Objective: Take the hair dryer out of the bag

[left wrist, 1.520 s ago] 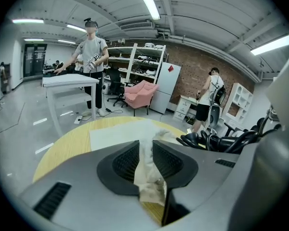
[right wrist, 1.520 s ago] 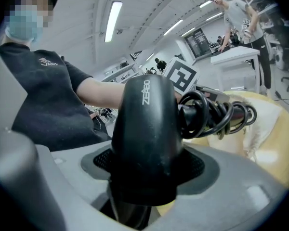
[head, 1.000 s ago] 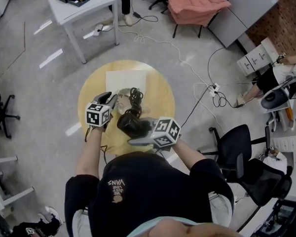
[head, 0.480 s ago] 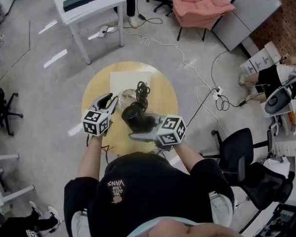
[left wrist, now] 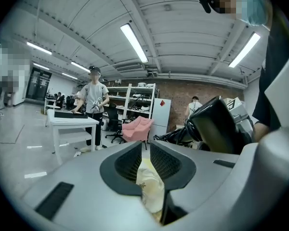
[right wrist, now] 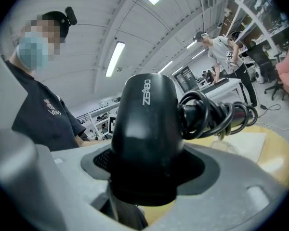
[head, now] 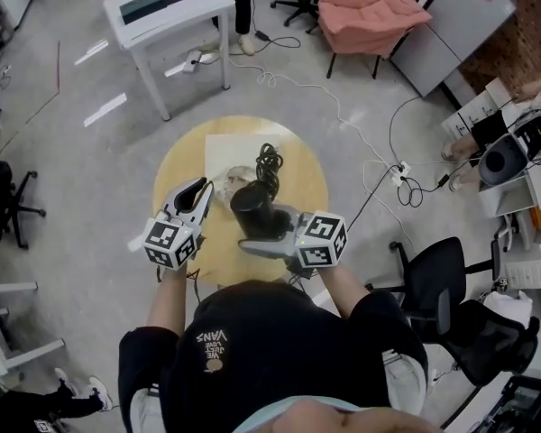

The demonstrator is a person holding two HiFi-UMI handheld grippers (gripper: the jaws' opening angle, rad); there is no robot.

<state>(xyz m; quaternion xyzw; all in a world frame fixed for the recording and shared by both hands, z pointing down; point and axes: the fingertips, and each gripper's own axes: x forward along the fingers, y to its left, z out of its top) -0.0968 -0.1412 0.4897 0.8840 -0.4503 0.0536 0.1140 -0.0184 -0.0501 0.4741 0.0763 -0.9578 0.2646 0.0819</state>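
Right tongs (right wrist: 144, 174) clamp the black hair dryer (right wrist: 145, 124) while left tongs (left wrist: 145, 150) are closing on cream bag (left wrist: 151, 191) fabric: hold the bag low and lift until the coiled cord (head: 269, 162) clears.

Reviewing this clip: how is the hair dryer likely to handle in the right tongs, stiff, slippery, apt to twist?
The hair dryer looks like a hard, glossy shell, so probably rigid but somewhat slippery. The right tongs clamp its rounded body, so it may swivel. The bundled cord sticks out to one side, likely pulling it that way.
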